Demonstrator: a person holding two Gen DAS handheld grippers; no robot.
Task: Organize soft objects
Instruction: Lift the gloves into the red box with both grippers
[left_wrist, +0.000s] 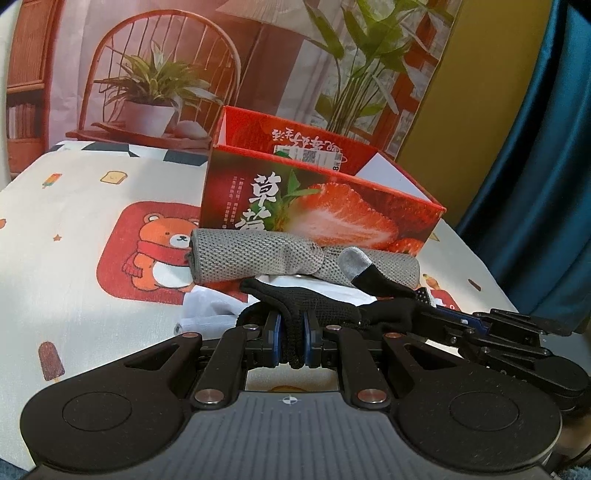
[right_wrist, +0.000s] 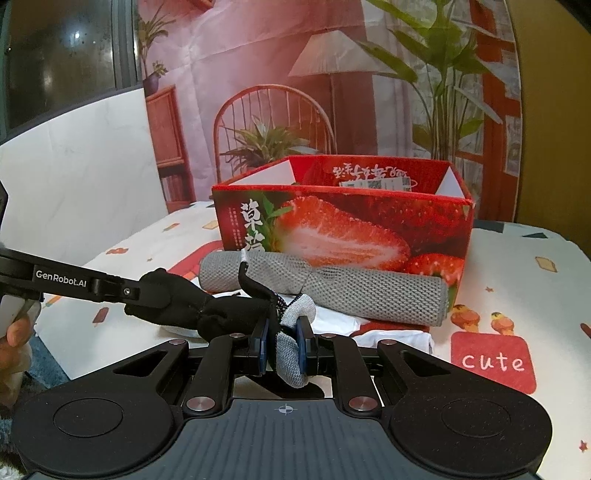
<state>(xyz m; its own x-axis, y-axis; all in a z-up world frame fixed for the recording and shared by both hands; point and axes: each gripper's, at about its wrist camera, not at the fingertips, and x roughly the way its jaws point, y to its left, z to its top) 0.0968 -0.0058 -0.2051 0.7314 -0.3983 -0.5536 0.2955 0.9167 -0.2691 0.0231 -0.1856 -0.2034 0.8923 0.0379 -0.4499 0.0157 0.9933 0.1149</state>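
A black knit glove (left_wrist: 325, 310) with grey fingertips is stretched between both grippers above the table. My left gripper (left_wrist: 293, 328) is shut on its black cuff end. My right gripper (right_wrist: 282, 341) is shut on a grey fingertip (right_wrist: 295, 354) of the same glove (right_wrist: 184, 302). Behind it lies a rolled grey knit cloth (left_wrist: 258, 258) (right_wrist: 351, 288) on a white cloth (left_wrist: 207, 314). The open red strawberry box (left_wrist: 325, 199) (right_wrist: 343, 221) stands just behind the roll. In the left wrist view the right gripper's arm reaches in from the right, and in the right wrist view the left gripper's arm comes in from the left.
The table wears a cream cloth (left_wrist: 74, 240) printed with bears and ice lollies. A printed backdrop (right_wrist: 258, 74) hangs behind the box and a blue curtain (left_wrist: 546, 147) hangs at the right. A person's hand (right_wrist: 14, 343) shows at the left edge.
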